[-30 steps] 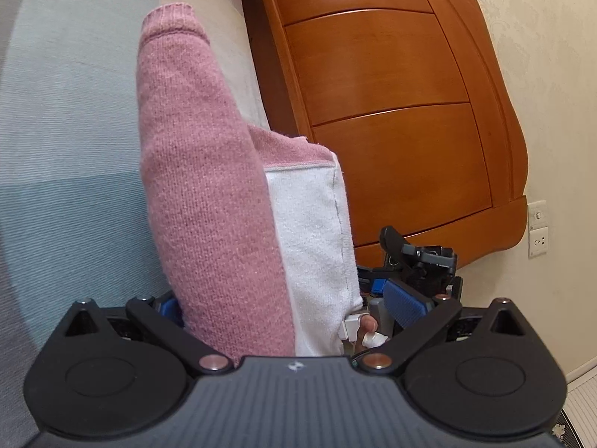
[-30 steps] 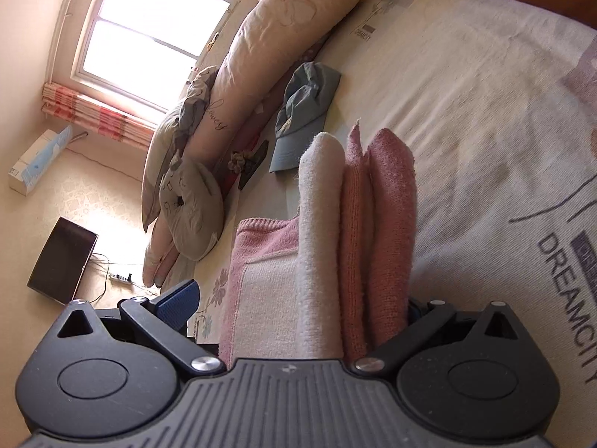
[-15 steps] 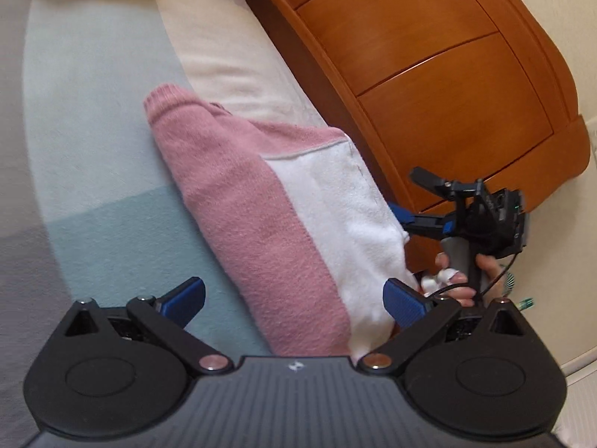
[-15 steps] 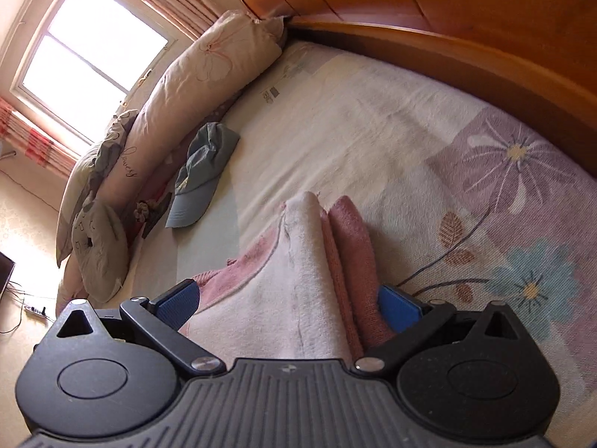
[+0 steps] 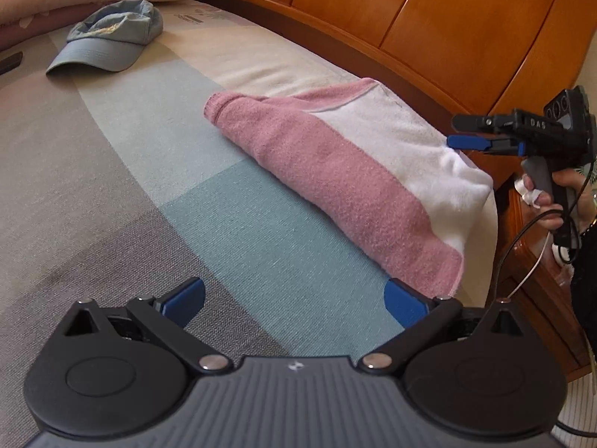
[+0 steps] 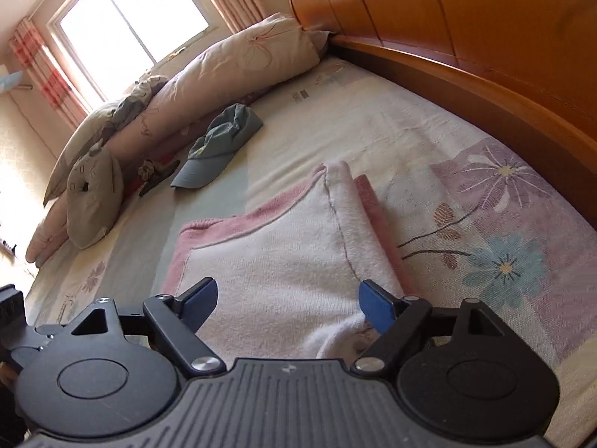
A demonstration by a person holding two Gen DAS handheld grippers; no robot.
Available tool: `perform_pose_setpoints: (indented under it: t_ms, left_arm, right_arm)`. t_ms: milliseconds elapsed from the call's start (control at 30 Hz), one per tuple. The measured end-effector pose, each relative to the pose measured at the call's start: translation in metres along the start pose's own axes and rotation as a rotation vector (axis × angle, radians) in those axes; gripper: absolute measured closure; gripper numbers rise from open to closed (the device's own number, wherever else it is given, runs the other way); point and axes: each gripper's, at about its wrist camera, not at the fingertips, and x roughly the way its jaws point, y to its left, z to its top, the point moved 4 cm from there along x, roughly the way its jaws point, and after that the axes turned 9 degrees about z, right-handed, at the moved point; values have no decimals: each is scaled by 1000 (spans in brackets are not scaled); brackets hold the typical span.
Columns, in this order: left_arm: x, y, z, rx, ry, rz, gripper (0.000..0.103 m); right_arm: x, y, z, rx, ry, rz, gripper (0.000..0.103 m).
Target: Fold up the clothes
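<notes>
Ahead of both wide-apart tongs, left gripper (image 5: 294, 304) and right gripper (image 6: 287, 298), the folded pink-and-white garment (image 5: 347, 171) lies flat; edges look squared already.

A bed is seen covered by a sheet (image 5: 156, 171) banded in grey, teal and cream, with purple and blue flower prints (image 6: 500, 224) toward the side next to a curved orange-brown wooden headboard (image 5: 429, 22). A long floral bolster pillow (image 6: 224, 74) and a small grey cushion (image 6: 95, 201) are laid along the far edge of the mattress, and a blue-grey cap (image 5: 108, 37) is left lying just beside them. Strong daylight is admitted through a window (image 6: 130, 26) flanked by red-striped curtains (image 6: 44, 74), set in a cream wall (image 6: 22, 156).
</notes>
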Motion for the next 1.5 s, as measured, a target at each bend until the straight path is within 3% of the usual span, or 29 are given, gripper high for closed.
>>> perform_pose_setpoints:
  t_ms: [67, 300, 367, 467, 567, 667, 933, 1000, 1100, 1400, 1500]
  left_arm:
    - [-6, -2, -3, 40, -21, 39, 2]
    - [-13, -17, -23, 181, -24, 162, 1]
    - [-14, -17, -29, 196, -22, 189, 1]
    - [-17, -17, -38, 212, -31, 240, 1]
    - [-22, -19, -45, 226, -44, 255, 1]
    - [-27, -20, -50, 213, -48, 262, 1]
    - [-37, -13, -65, 183, -45, 285, 1]
    - [-37, -13, -67, 201, -47, 306, 1]
    - [-37, -14, -67, 205, -57, 317, 1]
    - [-39, -14, -70, 205, -83, 312, 1]
    - [-38, -12, -69, 208, -104, 329, 1]
  right_arm:
    - [-7, 16, -1, -37, -22, 10, 10]
    - [-4, 17, -35, -49, 52, -128, 11]
    - [-4, 19, -44, -52, 66, -165, 28]
    - [-19, 51, -58, -140, -15, -157, 18]
    - [-12, 84, -73, -272, -26, -170, 18]
    - [7, 96, -78, -335, -28, -257, 19]
    - [34, 107, -120, -338, 118, -302, 19]
    - [23, 117, -116, -343, 104, -289, 19]
    - [8, 126, -99, -334, 11, -271, 19]
    - [21, 85, -105, -243, 66, -360, 19]
    - [4, 93, -100, -209, -10, -273, 17]
